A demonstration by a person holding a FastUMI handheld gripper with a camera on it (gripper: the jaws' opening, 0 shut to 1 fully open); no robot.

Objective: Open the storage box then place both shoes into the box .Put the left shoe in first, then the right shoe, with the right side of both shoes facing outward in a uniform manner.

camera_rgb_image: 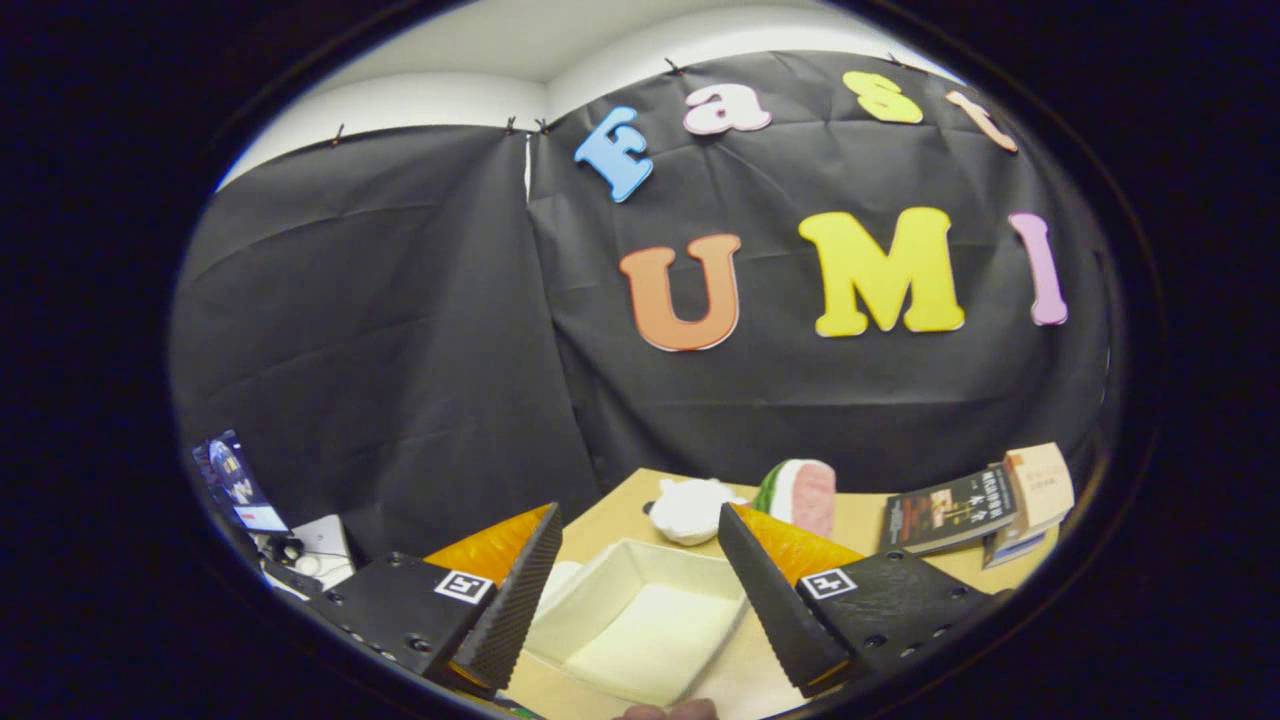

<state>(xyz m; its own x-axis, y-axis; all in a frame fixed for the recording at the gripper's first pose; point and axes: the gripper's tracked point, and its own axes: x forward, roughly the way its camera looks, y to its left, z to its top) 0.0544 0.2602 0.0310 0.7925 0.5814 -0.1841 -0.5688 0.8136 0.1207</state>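
Partly hidden behind spread, empty fingers point(630, 600): open white rectangular fabric storage box point(640, 615) lying between them on tan surface point(860, 520).

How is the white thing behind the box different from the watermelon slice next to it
The white object is all white, rounded and lumpy; the watermelon slice has a pink face and a green rind edge. The white object sits low on the table; the slice stands taller. Both lie beyond the open box and the gripper, whose fingers are spread apart, holding nothing.
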